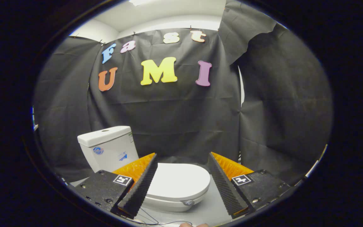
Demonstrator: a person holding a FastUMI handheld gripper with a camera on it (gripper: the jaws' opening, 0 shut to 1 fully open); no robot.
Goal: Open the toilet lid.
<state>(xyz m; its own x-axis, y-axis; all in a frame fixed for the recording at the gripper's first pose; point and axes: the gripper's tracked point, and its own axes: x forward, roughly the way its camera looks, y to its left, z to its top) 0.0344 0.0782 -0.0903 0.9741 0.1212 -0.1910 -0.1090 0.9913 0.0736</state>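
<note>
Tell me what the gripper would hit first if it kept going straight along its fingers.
Most likely the closed toilet lid: it lies flat on the bowl, between and just beyond the open gripper. Depth is hard to judge in this fisheye view; if the fingers pass above the lid, the black cloth wall comes next.

Hand-held gripper (181, 176) held with fingers (140, 186) spread wide, touching nothing. Between and just beyond them, closed white toilet lid (178, 181) lying flat on the bowl (169, 205). Further back, left of the fingers, white tank (107, 146) against black cloth wall (175, 126). Grey floor (210, 209) beneath.
</note>
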